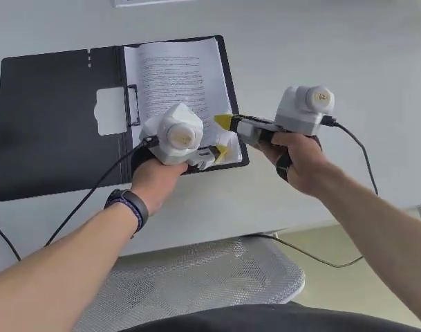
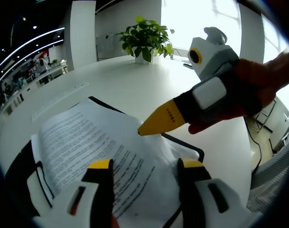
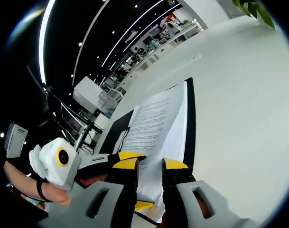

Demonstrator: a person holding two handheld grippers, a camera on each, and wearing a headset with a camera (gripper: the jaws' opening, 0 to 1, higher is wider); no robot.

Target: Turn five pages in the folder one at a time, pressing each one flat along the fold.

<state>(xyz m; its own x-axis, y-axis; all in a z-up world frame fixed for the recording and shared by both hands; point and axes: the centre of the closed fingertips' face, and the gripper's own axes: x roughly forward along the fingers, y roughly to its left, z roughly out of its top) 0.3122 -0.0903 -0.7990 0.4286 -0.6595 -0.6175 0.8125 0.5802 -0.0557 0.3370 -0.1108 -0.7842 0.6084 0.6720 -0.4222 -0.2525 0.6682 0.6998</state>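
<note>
White desk (image 1: 334, 41) — left gripper (image 2: 145, 165) (jaws apart), right gripper (image 3: 150, 165) over folder (image 1: 51, 117).

Bare forearms enter from the lower left and lower right of the head view. The wrist at lower left wears a dark wristband (image 1: 129, 205). The left gripper (image 1: 220, 149) and right gripper (image 1: 225, 122) each have a white rounded housing and 2 dark, yellow-tipped jaws. A black cable (image 1: 92, 194) trails from the left gripper, and a second cable (image 1: 359, 149) from the right.
</note>
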